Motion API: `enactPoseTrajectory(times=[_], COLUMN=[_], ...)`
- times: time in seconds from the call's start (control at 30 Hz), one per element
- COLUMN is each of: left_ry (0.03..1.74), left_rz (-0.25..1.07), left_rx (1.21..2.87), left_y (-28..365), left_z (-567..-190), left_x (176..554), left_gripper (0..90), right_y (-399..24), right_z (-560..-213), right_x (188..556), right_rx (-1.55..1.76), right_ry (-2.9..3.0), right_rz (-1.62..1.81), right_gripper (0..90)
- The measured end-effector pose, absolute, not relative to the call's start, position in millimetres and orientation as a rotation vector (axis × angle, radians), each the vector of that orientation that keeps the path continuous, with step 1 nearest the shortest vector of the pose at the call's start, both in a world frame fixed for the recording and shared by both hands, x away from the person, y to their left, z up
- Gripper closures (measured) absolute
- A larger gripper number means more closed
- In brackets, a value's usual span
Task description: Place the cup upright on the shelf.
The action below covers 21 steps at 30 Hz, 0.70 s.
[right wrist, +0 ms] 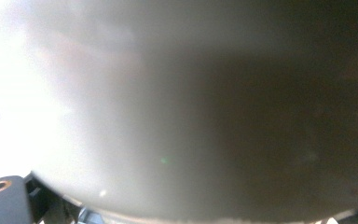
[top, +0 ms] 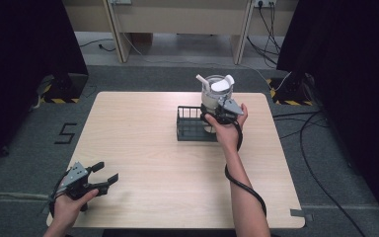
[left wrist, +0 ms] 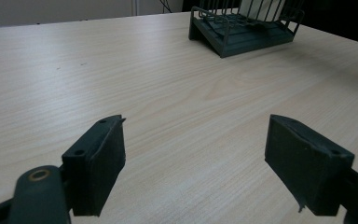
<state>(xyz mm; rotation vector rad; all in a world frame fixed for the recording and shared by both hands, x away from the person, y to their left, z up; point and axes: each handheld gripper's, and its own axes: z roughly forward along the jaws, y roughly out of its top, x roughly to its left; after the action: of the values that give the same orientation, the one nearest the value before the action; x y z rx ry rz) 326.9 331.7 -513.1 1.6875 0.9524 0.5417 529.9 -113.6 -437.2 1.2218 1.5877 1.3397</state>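
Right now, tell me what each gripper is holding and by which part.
The right gripper is at the lower body of the white pitcher above the black rack; its jaws are hidden, so a clamp cannot be confirmed. The left gripper is open, holding nothing.

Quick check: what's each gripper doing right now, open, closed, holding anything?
Left gripper: open, holding nothing, above the table.
Right gripper: against the white pot above the rack; jaws hidden, cannot tell.
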Motion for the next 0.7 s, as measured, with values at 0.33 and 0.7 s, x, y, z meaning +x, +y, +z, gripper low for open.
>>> enactPoseTrajectory(times=[0.33,0.7], left_ry=[0.950,0.947], left_rz=[0.539,0.537], left_rx=[1.691,1.695], left_y=[331.1,330.9], left_z=[-513.2,-513.1], left_x=[327.0,327.3], left_gripper=[19.5,19.6], right_y=[-113.8,-112.9], right_z=[-437.7,-436.9], right_x=[529.1,529.0], right_rx=[1.206,1.204], right_ry=[1.585,1.584], right_rz=[1.333,1.329], right_gripper=[8.7,8.6])
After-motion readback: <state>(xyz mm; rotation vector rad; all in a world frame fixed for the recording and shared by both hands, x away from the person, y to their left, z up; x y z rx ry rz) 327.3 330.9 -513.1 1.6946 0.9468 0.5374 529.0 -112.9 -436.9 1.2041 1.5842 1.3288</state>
